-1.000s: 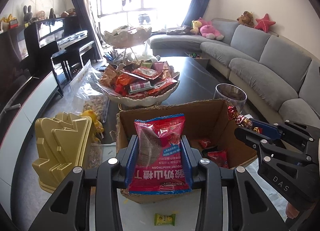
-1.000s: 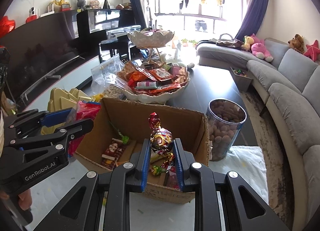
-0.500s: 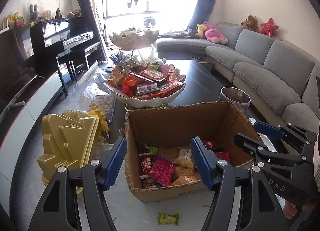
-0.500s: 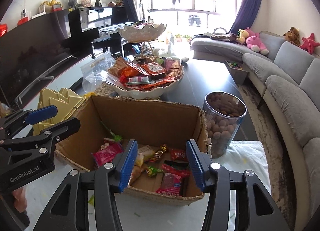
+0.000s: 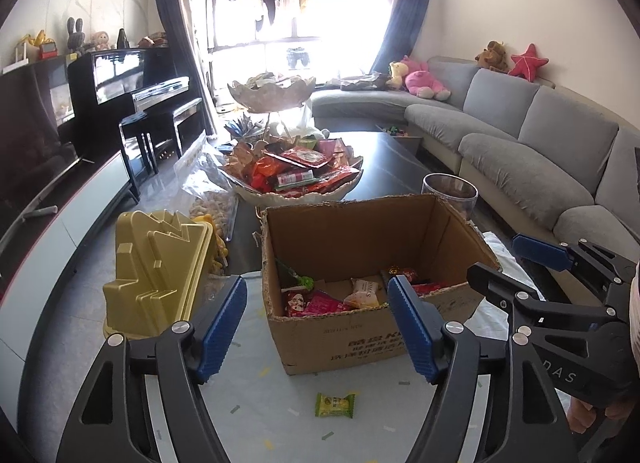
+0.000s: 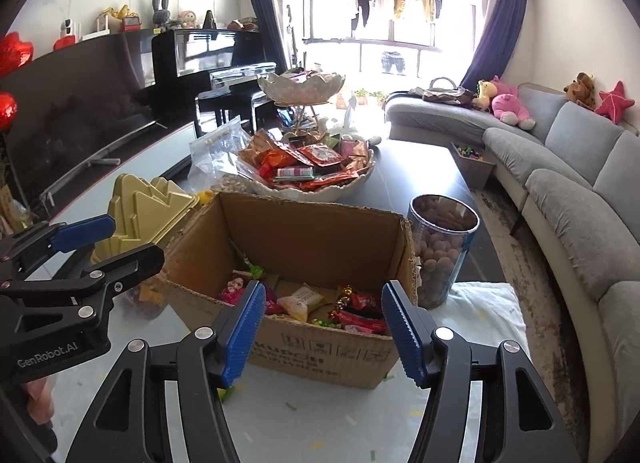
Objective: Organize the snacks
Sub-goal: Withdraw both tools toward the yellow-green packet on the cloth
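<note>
Since one second ago both grippers have let go: the red hawthorn packet and the foil candy are no longer between the fingers, and they now lie with the other snacks inside the cardboard box (image 5: 344,339). From left to right, the gold plastic tray (image 5: 156,267) stands at the left of the box, close to its side wall. The left gripper (image 5: 316,327) hangs over the near edge of the box with its blue pads spread wide and nothing between them. On the table (image 5: 256,415), just in front of the box, one small green candy (image 5: 335,405) lies alone, outside the box. Inside the box there are red packets, a pale yellow packet and a green lollipop on the bottom. The right gripper (image 6: 323,327) is also wide open and empty, above the near wall of the box. Behind the box stands the white bowl of snacks (image 6: 308,175), piled high. To the right of the box, just beside its corner, stands a clear jar of brown round snacks (image 6: 442,251).
</note>
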Tool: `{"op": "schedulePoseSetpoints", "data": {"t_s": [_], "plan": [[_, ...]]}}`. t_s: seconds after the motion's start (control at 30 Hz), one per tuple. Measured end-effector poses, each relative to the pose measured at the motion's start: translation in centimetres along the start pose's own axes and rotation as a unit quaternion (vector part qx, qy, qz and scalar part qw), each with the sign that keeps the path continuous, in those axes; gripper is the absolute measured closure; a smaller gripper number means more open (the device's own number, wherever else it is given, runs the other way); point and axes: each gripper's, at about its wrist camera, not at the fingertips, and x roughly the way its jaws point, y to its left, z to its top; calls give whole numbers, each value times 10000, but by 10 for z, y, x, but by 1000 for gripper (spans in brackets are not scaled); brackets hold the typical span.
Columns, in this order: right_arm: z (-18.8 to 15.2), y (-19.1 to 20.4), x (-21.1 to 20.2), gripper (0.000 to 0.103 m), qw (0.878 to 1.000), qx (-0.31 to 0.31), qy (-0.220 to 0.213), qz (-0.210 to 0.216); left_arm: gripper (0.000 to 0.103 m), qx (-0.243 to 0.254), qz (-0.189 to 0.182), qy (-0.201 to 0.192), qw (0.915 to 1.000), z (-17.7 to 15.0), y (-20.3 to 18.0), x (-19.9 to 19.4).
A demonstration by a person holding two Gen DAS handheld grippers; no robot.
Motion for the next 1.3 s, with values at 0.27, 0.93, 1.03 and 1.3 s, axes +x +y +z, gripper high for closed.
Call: {"op": "schedulePoseSetpoints", "data": {"t_s": [0.27, 0.93, 1.03, 1.3], "plan": [[-25, 6, -10, 38, 10000, -1, 21, -1, 27, 12, -2, 190, 9998, -27, -6, 0], [-103, 5, 33, 38, 9951, 267, 952, -49, 26, -255, -201, 1139, 9930, -108, 1, 58], [-111, 7, 39, 38, 9938, 286, 1076, -4, 26, -269, -268, 1274, 9911, -120, 1, 69], [-132, 7, 55, 38, 9908, 340, 1312, -52, 27, -261, -383, 1525, 9872, -138, -2, 96]]}}
